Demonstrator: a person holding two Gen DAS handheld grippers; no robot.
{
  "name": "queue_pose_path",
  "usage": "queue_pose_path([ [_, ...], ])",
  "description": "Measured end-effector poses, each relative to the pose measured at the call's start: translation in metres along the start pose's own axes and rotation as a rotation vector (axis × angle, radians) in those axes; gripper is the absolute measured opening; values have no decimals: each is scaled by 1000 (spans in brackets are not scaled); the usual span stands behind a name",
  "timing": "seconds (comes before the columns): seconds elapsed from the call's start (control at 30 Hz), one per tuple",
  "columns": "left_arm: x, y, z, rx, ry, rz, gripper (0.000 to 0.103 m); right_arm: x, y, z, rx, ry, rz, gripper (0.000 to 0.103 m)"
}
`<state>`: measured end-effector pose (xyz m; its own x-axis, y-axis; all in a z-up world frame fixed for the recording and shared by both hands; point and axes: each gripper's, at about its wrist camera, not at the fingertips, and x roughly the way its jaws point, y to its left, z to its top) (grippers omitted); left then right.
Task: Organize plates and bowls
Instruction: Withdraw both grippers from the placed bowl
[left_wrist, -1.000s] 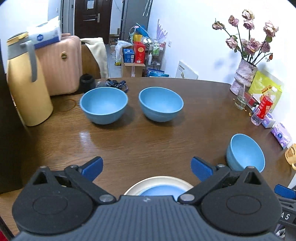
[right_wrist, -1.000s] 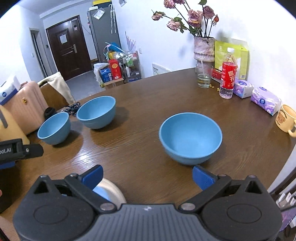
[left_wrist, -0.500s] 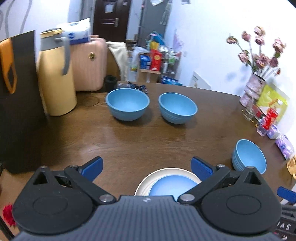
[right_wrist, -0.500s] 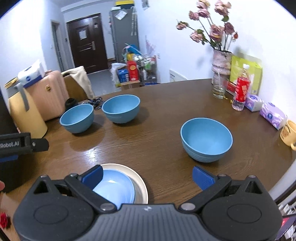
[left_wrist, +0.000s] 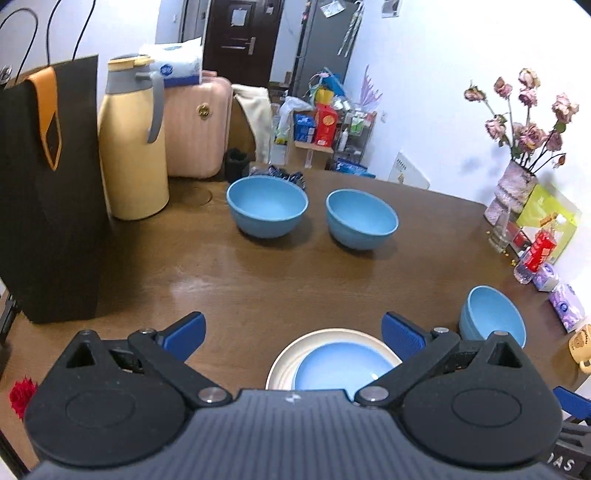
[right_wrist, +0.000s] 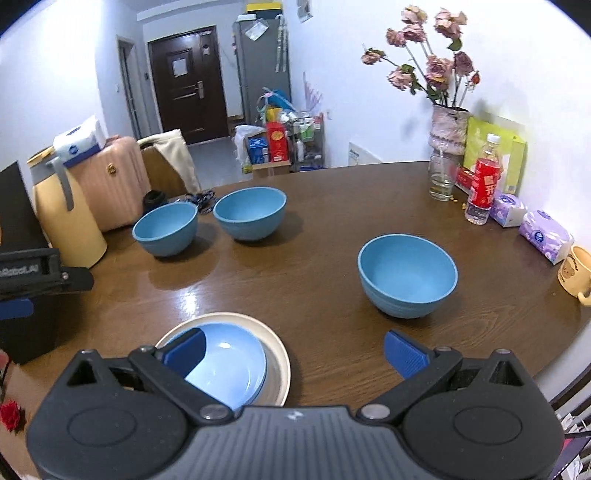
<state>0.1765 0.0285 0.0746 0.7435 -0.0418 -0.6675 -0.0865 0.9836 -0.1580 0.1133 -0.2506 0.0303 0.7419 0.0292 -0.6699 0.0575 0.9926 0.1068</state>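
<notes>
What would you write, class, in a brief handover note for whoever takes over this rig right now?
Left gripper: open, holding nothing. Right gripper: open, holding nothing.
Blue plate already lies on the cream plate at the near edge of the table.
Three blue bowls stand apart: near right bowl, far left bowl, far middle bowl.
Done: plates stacked. Left: nest the three bowls, likely starting with the near right one.
</notes>
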Motion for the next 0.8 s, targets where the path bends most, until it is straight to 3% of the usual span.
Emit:
queue_pose_path([
  [0.27,3,8,21,-10,-42,-28,103,0,12,19,-6,-37,-26,103],
  [0.8,35,29,51,14,-19,-40,103,22,37,39,-16,-30,-58,103],
])
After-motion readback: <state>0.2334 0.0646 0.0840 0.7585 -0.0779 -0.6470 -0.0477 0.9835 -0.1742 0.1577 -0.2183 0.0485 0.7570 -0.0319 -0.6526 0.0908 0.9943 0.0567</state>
